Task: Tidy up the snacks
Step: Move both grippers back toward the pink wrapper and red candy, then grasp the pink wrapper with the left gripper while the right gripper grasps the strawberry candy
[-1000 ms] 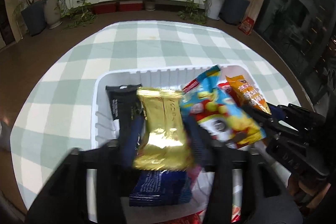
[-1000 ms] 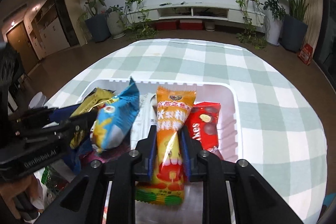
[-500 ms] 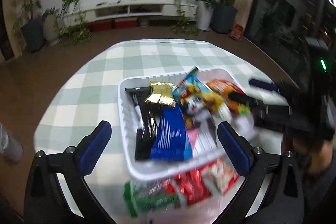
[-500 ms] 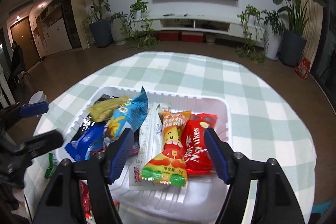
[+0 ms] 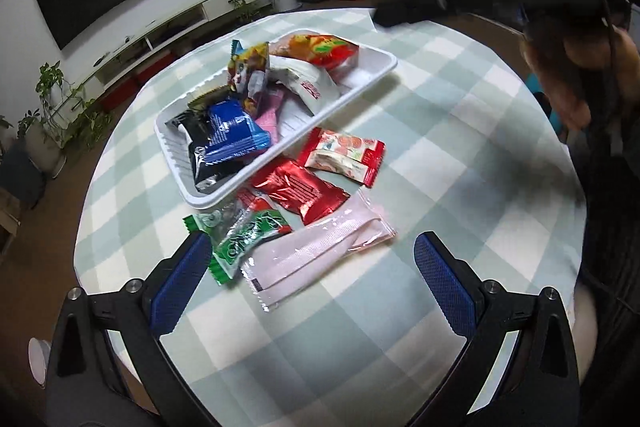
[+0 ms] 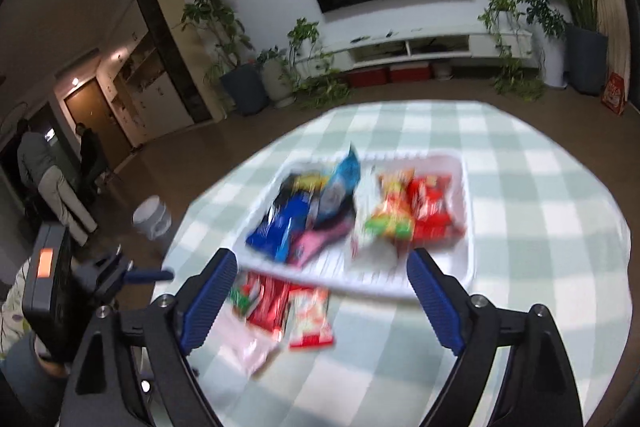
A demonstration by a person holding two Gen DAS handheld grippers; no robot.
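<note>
A white tray (image 5: 376, 75) on the checked round table holds several snack packs: a blue one (image 5: 232, 135), a black one (image 5: 196, 147), an orange one (image 5: 316, 49). In front of the tray lie a red pack (image 5: 300, 195), a red-and-white pack (image 5: 344, 155), a green pack (image 5: 244, 239) and a pale pink pack (image 5: 316, 253). My left gripper (image 5: 312, 279) is open and empty, above the table near the pink pack. My right gripper (image 6: 320, 291) is open and empty, above the tray (image 6: 466, 267) front edge; that view is blurred.
The round table has a green-and-white checked cloth (image 5: 460, 131). The person's hand and right gripper body (image 5: 560, 67) are at the table's right. A white bin (image 6: 152, 217) stands on the floor at left. Potted plants and a TV bench line the far wall.
The left gripper let go of the gold pack and the right of the orange pack, both into the tray. Both grippers opened wide and pulled back and up from the tray.
</note>
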